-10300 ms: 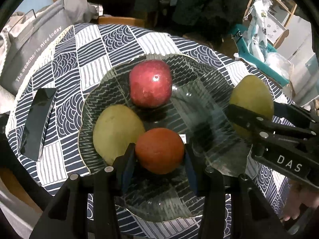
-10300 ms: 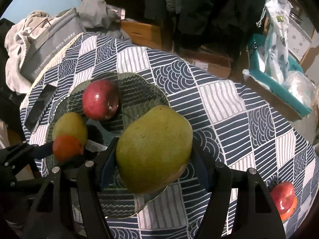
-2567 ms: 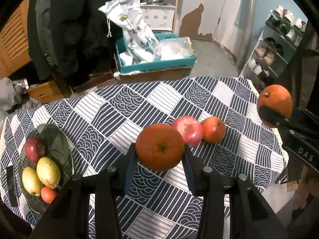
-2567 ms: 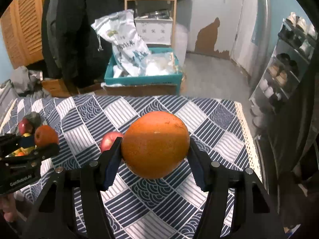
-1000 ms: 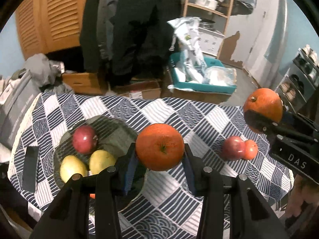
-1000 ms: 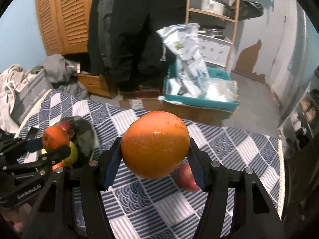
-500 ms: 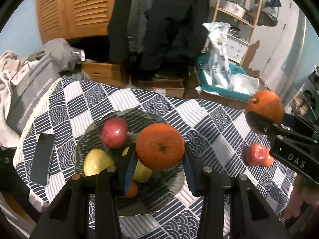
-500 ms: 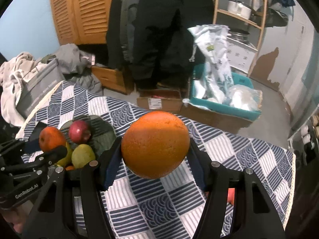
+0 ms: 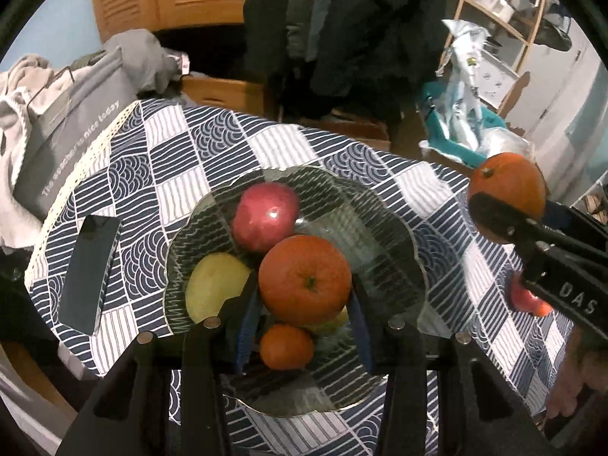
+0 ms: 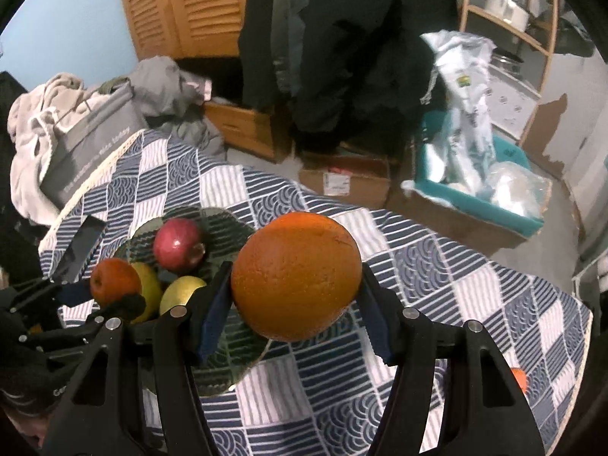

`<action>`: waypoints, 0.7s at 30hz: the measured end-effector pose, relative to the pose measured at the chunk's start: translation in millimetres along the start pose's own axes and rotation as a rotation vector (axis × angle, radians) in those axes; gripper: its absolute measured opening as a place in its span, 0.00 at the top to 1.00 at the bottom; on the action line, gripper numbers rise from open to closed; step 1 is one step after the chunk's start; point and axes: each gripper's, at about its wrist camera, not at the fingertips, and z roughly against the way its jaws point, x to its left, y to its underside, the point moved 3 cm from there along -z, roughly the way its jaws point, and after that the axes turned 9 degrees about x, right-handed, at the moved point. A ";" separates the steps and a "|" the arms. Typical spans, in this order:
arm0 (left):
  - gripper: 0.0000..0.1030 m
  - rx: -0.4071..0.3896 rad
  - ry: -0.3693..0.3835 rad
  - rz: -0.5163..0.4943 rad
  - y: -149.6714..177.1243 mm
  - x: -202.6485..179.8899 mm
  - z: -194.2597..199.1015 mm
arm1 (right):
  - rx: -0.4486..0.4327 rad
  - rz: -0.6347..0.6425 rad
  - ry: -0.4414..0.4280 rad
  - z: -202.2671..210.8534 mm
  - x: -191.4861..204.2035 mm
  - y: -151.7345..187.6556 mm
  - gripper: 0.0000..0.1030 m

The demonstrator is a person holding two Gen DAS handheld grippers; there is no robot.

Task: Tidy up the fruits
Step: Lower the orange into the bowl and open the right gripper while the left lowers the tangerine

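Right gripper [image 10: 295, 296] is clamped on a large orange [image 10: 296, 275], its blue pads pressing the fruit's left and right sides; it hangs above the tabletop [image 10: 437, 277], just right of the glass plate [image 10: 228, 364]. Left gripper [image 9: 304, 311] is clenched on a smaller orange [image 9: 304, 279], which sits squarely between its fingers and hovers over the middle of the same plate [image 9: 395, 250].

Covering the tabletop is a blue-and-white patterned cloth [image 9: 212, 152]. On the plate, at its far side, lies a red apple [image 9: 265, 216]. A yellow-green fruit [image 9: 214, 285] lies at the plate's left, partly behind the left gripper's finger, and a second one shows in the right wrist view [image 10: 182, 292] beside it. A small tangerine [image 9: 287, 345] rests at the near side, directly below the held orange. Left of the plate, a dark phone [image 9: 89, 273] lies flat on the cloth. At the right, well apart from the plate, another red fruit [image 9: 526, 298] sits on the cloth, partly hidden by the right gripper.
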 end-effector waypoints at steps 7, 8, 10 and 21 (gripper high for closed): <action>0.57 0.033 -0.023 0.030 0.0 12.7 -17.5 | 0.071 0.018 -0.027 -35.1 12.7 0.4 0.39; 0.57 0.040 -0.023 0.036 0.1 14.5 -20.3 | 0.079 0.020 -0.033 -39.9 14.5 0.1 0.39; 0.57 0.056 -0.021 0.044 -0.4 18.1 -25.8 | 0.093 0.034 -0.043 -48.3 18.6 -1.2 0.39; 0.56 0.103 -0.025 0.040 2.6 24.7 -41.2 | 0.164 0.084 -0.062 -78.4 37.0 1.7 0.39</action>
